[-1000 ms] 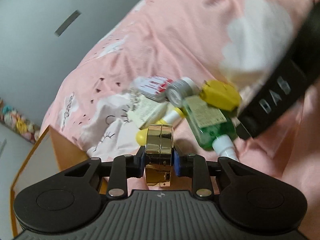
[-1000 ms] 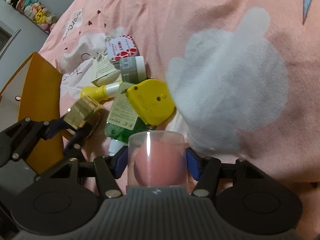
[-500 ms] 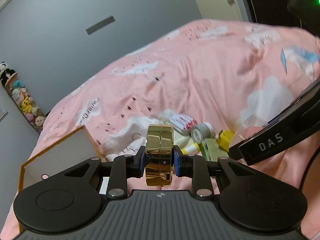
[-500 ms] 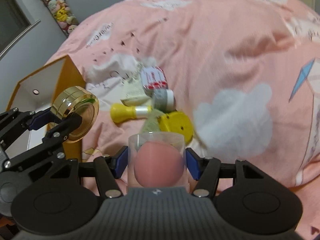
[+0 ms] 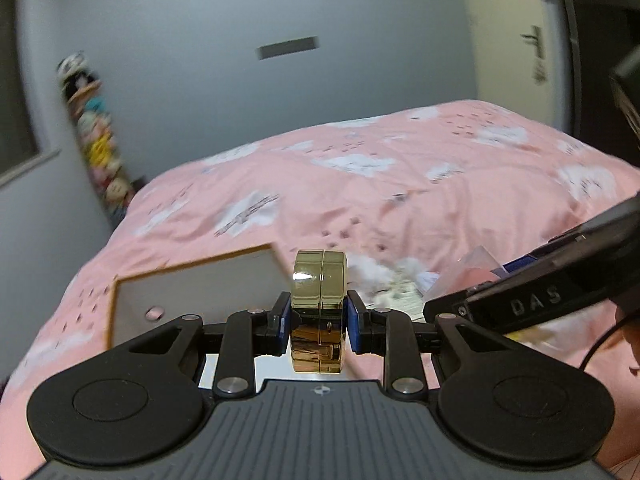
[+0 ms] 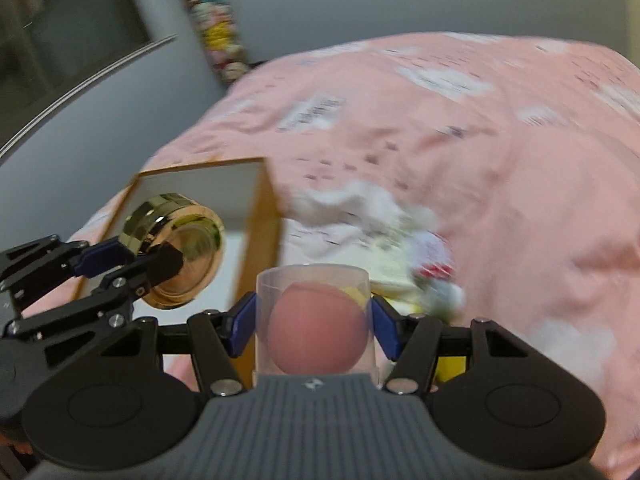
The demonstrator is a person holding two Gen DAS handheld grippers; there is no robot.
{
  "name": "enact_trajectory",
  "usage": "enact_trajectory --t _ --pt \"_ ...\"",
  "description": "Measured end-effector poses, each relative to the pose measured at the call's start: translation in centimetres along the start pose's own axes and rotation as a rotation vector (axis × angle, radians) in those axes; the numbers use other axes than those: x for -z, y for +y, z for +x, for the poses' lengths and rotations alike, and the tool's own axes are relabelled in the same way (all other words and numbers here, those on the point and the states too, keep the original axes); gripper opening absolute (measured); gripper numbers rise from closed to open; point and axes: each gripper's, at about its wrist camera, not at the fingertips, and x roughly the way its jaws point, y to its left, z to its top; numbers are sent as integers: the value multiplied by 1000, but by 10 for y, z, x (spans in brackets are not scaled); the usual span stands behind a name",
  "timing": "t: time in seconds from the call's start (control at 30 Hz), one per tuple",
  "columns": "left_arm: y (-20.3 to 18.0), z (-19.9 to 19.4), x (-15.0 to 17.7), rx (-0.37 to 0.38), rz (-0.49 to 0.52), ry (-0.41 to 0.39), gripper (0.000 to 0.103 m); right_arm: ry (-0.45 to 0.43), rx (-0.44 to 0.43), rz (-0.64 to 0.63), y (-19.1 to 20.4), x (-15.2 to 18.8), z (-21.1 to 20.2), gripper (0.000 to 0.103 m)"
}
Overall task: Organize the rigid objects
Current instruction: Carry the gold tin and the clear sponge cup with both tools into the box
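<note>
My left gripper (image 5: pixel 319 318) is shut on a round gold case (image 5: pixel 319 312), held on edge above the near side of an open orange box with a white inside (image 5: pixel 192 292). In the right wrist view the gold case (image 6: pixel 176 254) hangs over that box (image 6: pixel 256 216). My right gripper (image 6: pixel 314 326) is shut on a clear plastic case with a pink sponge inside (image 6: pixel 316 320), held to the right of the box. The right gripper's body (image 5: pixel 532 300) shows in the left wrist view.
A pink bedspread (image 6: pixel 480 160) with white clouds covers the bed. A blurred pile of small items (image 6: pixel 424 276) lies on it right of the box, with a yellow one (image 6: pixel 450 368) behind my right finger. A grey wall and a column of plush toys (image 5: pixel 98 136) stand beyond.
Both grippers have lifted away from the pile and swung left toward the orange box, each still holding its object. The pile has dropped low and right in both views.
</note>
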Motion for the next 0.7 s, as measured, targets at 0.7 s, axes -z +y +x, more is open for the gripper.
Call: enact_trajectory --t 0.7 --pt "103 61 49 -6 -294 316 31 220 -138 -785 134 -16 129 60"
